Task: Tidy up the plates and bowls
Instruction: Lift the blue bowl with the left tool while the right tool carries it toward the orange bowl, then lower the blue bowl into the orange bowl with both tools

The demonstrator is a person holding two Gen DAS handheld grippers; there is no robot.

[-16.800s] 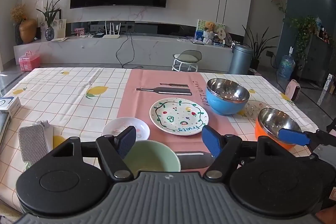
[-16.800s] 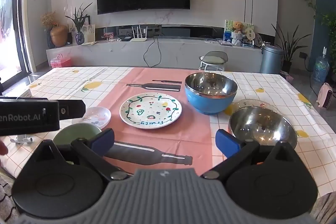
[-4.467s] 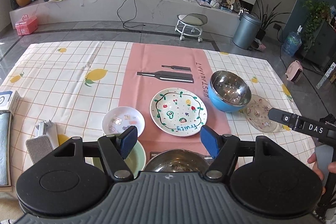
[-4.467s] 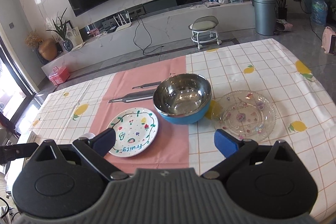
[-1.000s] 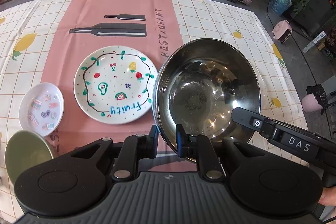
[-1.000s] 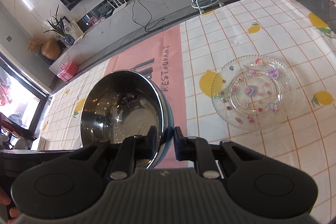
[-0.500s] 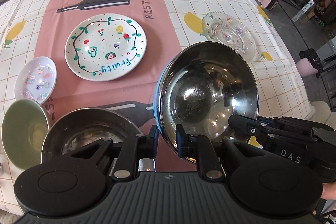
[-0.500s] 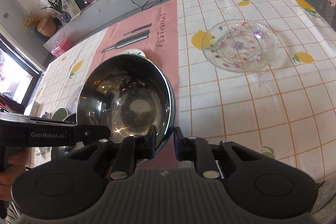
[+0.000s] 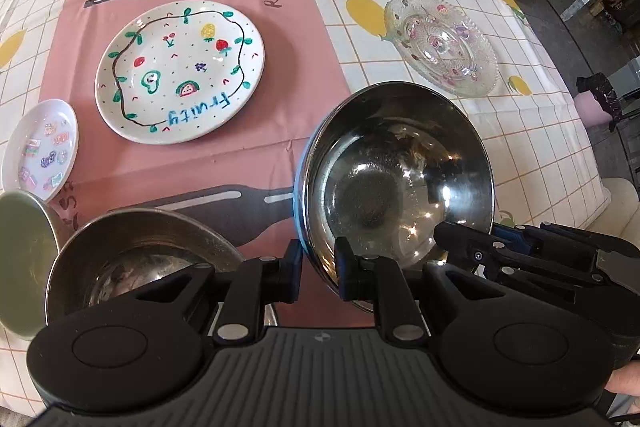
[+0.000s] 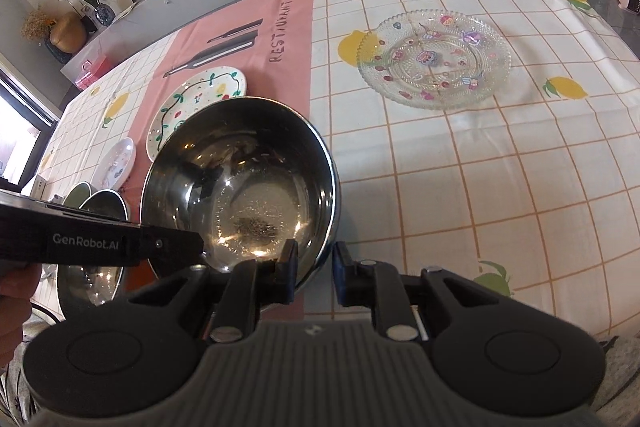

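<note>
Both grippers hold one blue-sided steel bowl (image 9: 396,179) above the table's near edge. My left gripper (image 9: 318,267) is shut on its near rim. My right gripper (image 10: 314,267) is shut on its right rim; the bowl also shows in the right wrist view (image 10: 240,187). A second steel bowl (image 9: 136,267) sits on the table just left of it, with a green bowl (image 9: 20,259) beside that. The white "Fruity" plate (image 9: 180,71), a small sticker dish (image 9: 40,147) and a clear glass plate (image 9: 444,43) lie further back.
The table has a checked lemon cloth (image 10: 500,187) with a pink runner (image 9: 304,47) down the middle. The table's right edge (image 9: 592,147) is close to the held bowl. A trash bin and stool stand beyond the far edge.
The blue-sided bowl has been carried toward the near edge, beside the second steel bowl. Both grippers stay shut on its rim.
</note>
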